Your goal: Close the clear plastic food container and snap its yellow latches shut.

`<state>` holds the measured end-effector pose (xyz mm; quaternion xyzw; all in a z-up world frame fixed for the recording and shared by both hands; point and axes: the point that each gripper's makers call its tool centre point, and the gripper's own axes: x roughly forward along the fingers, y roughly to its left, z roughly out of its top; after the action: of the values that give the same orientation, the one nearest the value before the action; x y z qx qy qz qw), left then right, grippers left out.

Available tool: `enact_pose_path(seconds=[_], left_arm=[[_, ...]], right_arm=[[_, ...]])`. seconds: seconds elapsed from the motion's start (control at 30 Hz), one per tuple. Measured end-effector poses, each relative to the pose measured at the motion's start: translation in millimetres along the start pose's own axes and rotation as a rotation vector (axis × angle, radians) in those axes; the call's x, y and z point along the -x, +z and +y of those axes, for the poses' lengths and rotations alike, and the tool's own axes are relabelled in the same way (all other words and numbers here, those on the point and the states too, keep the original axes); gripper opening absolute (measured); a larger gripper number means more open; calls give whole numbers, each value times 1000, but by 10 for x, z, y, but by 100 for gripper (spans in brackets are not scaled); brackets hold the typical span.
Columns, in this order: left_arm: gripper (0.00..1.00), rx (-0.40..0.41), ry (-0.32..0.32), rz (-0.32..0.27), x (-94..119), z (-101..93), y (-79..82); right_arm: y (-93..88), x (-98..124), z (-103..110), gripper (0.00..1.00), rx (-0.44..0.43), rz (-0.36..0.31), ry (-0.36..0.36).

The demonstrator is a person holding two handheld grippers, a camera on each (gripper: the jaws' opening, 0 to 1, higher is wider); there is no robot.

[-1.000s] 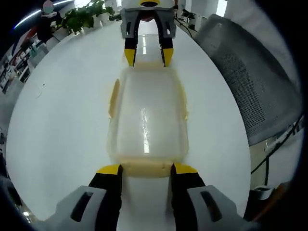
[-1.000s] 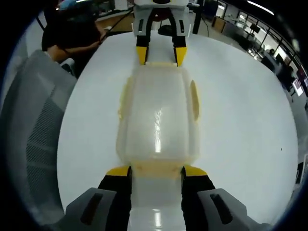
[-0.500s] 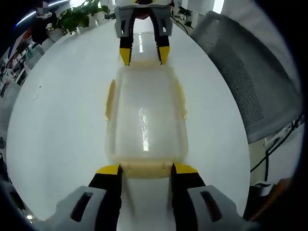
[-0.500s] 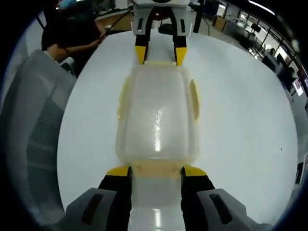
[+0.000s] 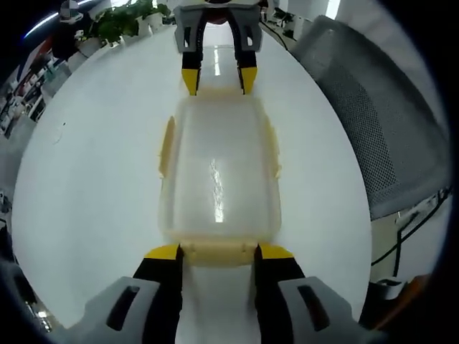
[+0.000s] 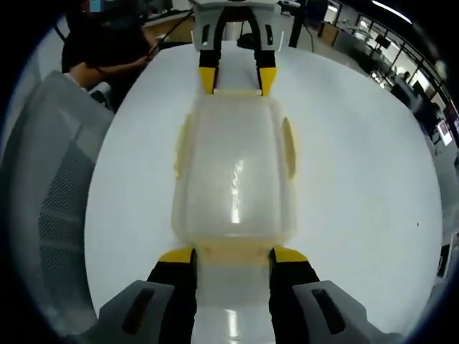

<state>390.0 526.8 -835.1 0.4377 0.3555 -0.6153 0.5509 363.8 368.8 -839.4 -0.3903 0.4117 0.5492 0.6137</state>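
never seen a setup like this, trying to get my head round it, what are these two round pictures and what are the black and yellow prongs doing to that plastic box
No robot arm here: a person holds a two-pronged tool in each hand, and a fisheye camera rides on each one.

In the left gripper view, the left tool rises from the bottom, and the right tool faces it from the far end. The right gripper view is the mirror case: the right tool is below, the left tool opposite.

Between them, on a white table, lies a clear food container with its lid on and yellow latches along its sides. Each tool's open jaws meet one end of the box, flanking the end latch. Neither tool clamps anything. A grey mesh chair stands beside the table.
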Motion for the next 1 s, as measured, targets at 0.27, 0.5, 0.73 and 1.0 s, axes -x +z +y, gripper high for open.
enact_pose_path(seconds=[0.27, 0.5, 0.73, 1.0], left_arm=[[38, 0, 6, 25, 25, -58, -7], [38, 9, 25, 20, 132, -18, 5], [38, 8, 37, 16, 224, -7, 42], [38, 8, 53, 4, 319, 5, 96]], right_arm=[[20, 35, 23, 38, 27, -2, 0], [84, 135, -30, 38, 34, -18, -14], [114, 210, -48, 38, 44, -24, -28], [150, 346, -60, 37, 41, -38, -26]])
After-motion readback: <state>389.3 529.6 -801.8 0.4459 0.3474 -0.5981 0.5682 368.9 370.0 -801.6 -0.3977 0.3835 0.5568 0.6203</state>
